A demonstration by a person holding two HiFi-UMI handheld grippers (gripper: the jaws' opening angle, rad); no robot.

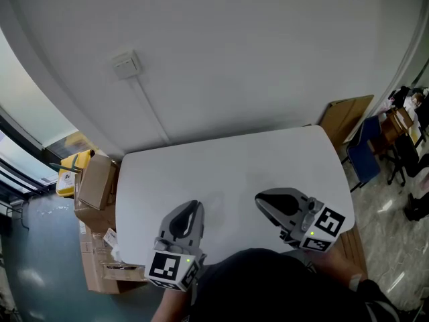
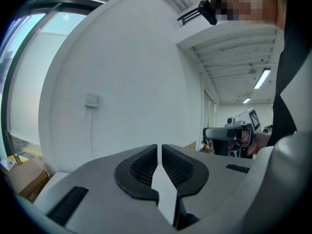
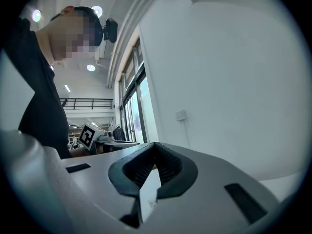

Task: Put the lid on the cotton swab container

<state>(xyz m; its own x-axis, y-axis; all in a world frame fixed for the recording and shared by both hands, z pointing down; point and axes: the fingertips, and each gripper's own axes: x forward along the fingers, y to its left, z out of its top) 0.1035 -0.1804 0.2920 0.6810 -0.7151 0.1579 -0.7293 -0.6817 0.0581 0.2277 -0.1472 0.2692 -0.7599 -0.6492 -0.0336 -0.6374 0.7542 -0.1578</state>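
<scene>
The left claw (image 2: 159, 148) is closed to a thin slit at the tips, with nothing between the jaws. The right claw (image 3: 155, 146) is closed tip to tip and also empty. Both are held above the near part of the white desk (image 1: 234, 159), whose near edge is hidden by the person's dark clothing (image 1: 268, 287). The cotton swab container and its lid appear in no view.
</scene>
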